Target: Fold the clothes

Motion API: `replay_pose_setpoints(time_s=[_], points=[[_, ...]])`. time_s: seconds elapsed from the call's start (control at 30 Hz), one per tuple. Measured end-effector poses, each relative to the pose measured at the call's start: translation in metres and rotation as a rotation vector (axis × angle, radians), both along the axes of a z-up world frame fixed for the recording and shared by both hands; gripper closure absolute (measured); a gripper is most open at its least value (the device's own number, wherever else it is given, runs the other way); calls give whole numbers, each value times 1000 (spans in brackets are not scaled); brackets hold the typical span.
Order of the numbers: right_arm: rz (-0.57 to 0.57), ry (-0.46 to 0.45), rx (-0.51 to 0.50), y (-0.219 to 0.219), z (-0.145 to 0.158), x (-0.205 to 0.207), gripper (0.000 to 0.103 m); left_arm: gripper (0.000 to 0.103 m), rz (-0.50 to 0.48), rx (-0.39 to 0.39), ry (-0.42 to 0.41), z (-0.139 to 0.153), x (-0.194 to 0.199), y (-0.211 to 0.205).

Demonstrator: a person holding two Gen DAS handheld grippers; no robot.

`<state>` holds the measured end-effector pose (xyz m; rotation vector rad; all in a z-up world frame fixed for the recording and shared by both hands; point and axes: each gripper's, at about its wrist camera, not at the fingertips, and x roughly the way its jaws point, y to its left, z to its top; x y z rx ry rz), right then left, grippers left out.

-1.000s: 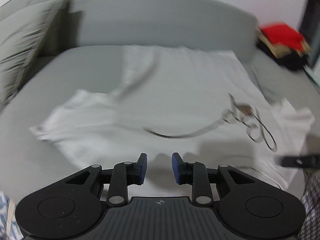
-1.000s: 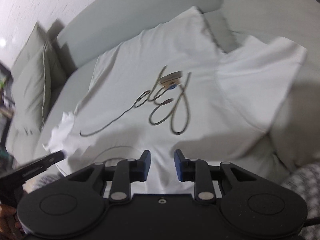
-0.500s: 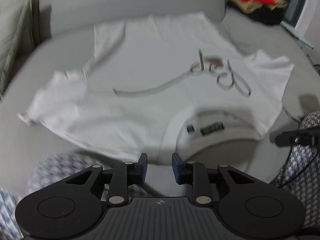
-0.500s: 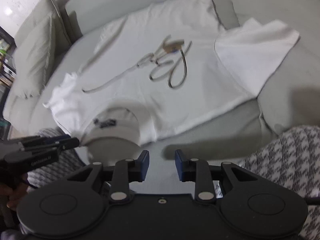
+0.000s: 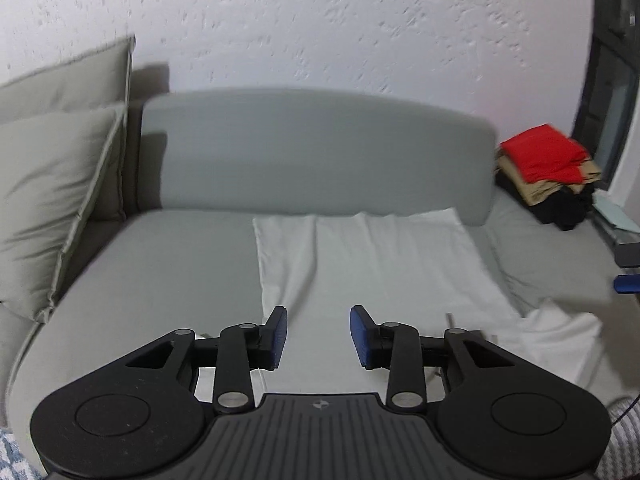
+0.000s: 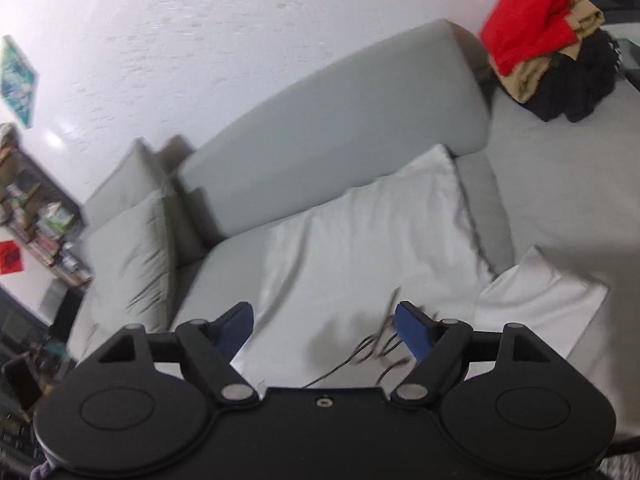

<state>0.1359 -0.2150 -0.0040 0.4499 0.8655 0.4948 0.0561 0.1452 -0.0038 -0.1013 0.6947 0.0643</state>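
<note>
Plainly, nothing gripped yet. White T-shirt (image 5: 384, 264) lies spread on the grey sofa seat (image 5: 168, 264), ahead of and under both claws, hem toward the backrest, one sleeve (image 6: 544, 300) flapped out to the right of the right claw.

Risks, as judged:
- Fabric shows ridges and slack ahead of the left claw; a pinch there may gather two layers and set a crooked fold.
- Dark script print (image 6: 380, 352) sits just under the right claw's right finger; the shirt edges nearest the claws are hidden by the claw bodies, so a blind close could miss the hem or collar.
- Stacked clothes (image 6: 540, 40) sit well beyond, to the right; no interference likely.

Left claw (image 5: 318, 336): jaws parted moderately, empty, contact with cloth unclear.
Right claw (image 6: 324, 328): jaws spread wide, empty, above the shirt.
</note>
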Motion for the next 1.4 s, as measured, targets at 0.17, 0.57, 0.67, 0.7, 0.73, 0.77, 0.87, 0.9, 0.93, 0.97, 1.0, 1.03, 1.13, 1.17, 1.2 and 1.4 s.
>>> replay_pose_setpoints(time_s=[0.17, 0.57, 0.67, 0.7, 0.73, 0.77, 0.87, 0.9, 0.93, 0.97, 1.0, 1.03, 1.13, 1.17, 1.2, 1.4], points=[[-91, 114, 19, 0, -68, 75, 41, 69, 74, -69, 112, -55, 75, 41], [-338, 212, 12, -20, -185, 206, 57, 61, 194, -250, 203, -128, 196, 111], [-356, 210, -4, -20, -199, 223, 60, 64, 196, -259, 217, -139, 212, 114], [-349, 206, -3, -18, -201, 226, 61, 64, 192, -251, 226, -142, 217, 114], [-342, 201, -1, -17, -203, 229, 62, 64, 187, -238, 233, -144, 221, 113], [-336, 193, -4, -15, -205, 231, 62, 65, 179, -224, 238, -146, 224, 111], [-317, 157, -14, -11, -205, 235, 69, 78, 144, -198, 243, -148, 232, 105], [-310, 144, -17, -9, -205, 236, 73, 86, 123, -195, 244, -148, 235, 102], [-298, 142, -22, -7, -206, 238, 76, 87, 100, -190, 245, -149, 238, 99], [-289, 133, -34, -5, -206, 239, 77, 93, 82, -165, 246, -149, 239, 95], [-280, 124, -46, -2, -206, 239, 80, 100, 66, -134, 247, -148, 241, 91], [-262, 113, -61, 2, -206, 240, 85, 101, 63, -83, 248, -147, 242, 87], [-267, 80, -123, 10, -205, 243, 99, 102, 88, 92, 220, -144, 244, 79], [-279, 69, -146, 13, -205, 243, 99, 101, 101, 131, 216, -144, 245, 78], [-292, 58, -169, 15, -206, 244, 100, 101, 112, 159, 216, -145, 245, 78], [-342, 80, -193, 16, -208, 242, 94, 83, 136, 253, 278, -151, 251, 71]])
